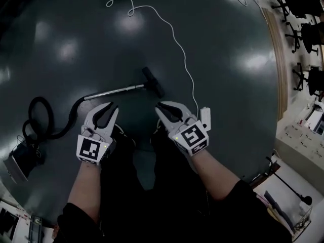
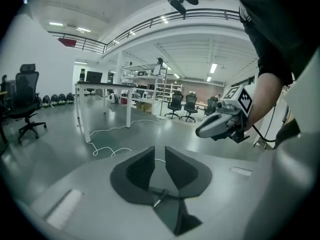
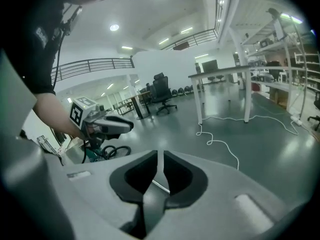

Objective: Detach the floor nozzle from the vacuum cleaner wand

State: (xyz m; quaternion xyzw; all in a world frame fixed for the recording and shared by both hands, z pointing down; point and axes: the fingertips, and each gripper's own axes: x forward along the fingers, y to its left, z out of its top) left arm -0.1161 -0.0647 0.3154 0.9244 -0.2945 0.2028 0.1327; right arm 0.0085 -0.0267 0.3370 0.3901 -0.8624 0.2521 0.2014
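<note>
The dark floor (image 1: pixel 212 85) carries the vacuum cleaner, whose body (image 1: pixel 20 161) sits dim at the left edge of the head view and is hard to make out. Its black hose (image 1: pixel 45 120) loops round to the metal wand (image 1: pixel 114 91), which lies flat with its long axis running left to right, rising slightly toward the right. The floor nozzle (image 1: pixel 153 81) is on the wand's right end, its bar set crosswise, slanting from upper left to lower right. The joint between them is too small and dark to read. Both claws hang above the floor just short of the wand, touching nothing: the left gripper (image 1: pixel 112 106) stands with a clear gap between its jaws, the right gripper (image 1: pixel 161 107) with only a thin slit, and both are empty
</note>
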